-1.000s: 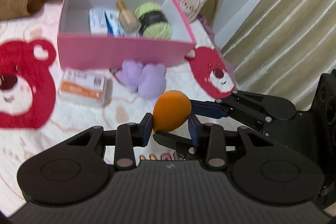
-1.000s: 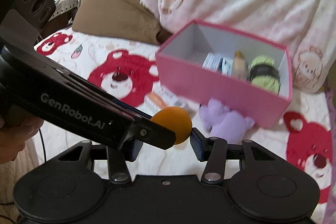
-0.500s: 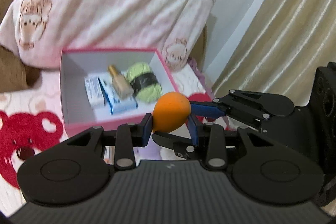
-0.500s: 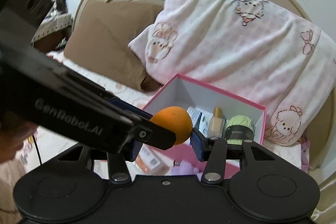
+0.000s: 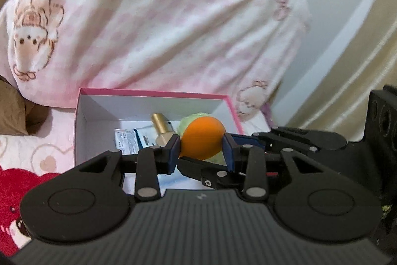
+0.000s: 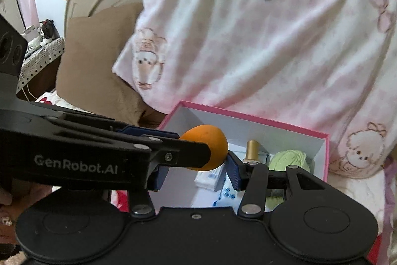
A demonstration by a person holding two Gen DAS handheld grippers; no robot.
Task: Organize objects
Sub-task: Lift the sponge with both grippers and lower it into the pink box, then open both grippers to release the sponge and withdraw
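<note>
Left wrist view: orange egg-shaped sponge (image 5: 202, 138), pinched by both left claw (image 5: 201, 149) and right claw (image 6: 196, 165), poised over pink box (image 5: 153, 93). Inside at 12 o'clock: gold-capped bottle (image 5: 161, 127), green yarn (image 6: 289, 160). Advice: lower before releasing, favouring bare floor.

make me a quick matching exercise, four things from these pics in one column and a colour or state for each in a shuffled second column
Things:
1. egg-shaped ball
2. storage box
3. yarn ball
4. bottle cap

Colour or state:
A. gold
B. orange, clamped by both hand-held grippers
C. pale green, inside the box
D. pink outside, white inside, open

Pairs: 1-B, 2-D, 3-C, 4-A
</note>
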